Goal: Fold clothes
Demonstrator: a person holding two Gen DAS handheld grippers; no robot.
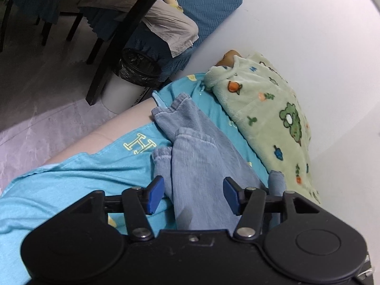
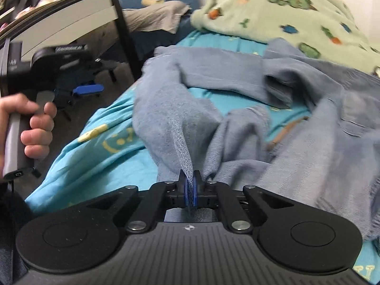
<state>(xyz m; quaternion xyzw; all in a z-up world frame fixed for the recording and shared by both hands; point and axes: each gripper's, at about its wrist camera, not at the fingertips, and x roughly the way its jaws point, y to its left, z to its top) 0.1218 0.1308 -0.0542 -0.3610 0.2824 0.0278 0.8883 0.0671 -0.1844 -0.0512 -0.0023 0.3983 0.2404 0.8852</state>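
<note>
Denim trousers [image 2: 296,109], faded blue, sprawl across the centre and right of the right wrist frame, rumpled and twisted on a bed whose turquoise sheet [image 2: 99,156] fills the lower left and shows through between the legs. In the left wrist frame the same garment [image 1: 199,156] runs up the middle as a long bunched strip, cuffs toward the upper centre. Nothing about it looks folded: the legs lie apart and creased, so I judge the task barely begun, with straightening, laying the legs together and every fold left to do.

A green fleece blanket [image 1: 268,116] printed with small animals lies along the wall at the right of that frame, just beside the trousers. At the upper left of centre stands a white bin [image 1: 135,71] lined with a black bag; what is in it cannot be seen.

The right claw [image 2: 190,190], bottom centre of its frame, is clamped tight on an edge of the denim, the cloth standing up between its blue pads. The left claw [image 1: 193,194] at bottom centre of its own frame gapes wide, one finger on each side of the denim strip, gripping nothing. The left hand [image 2: 35,128] grips that tool's handle at the left edge of the right wrist frame.
</note>
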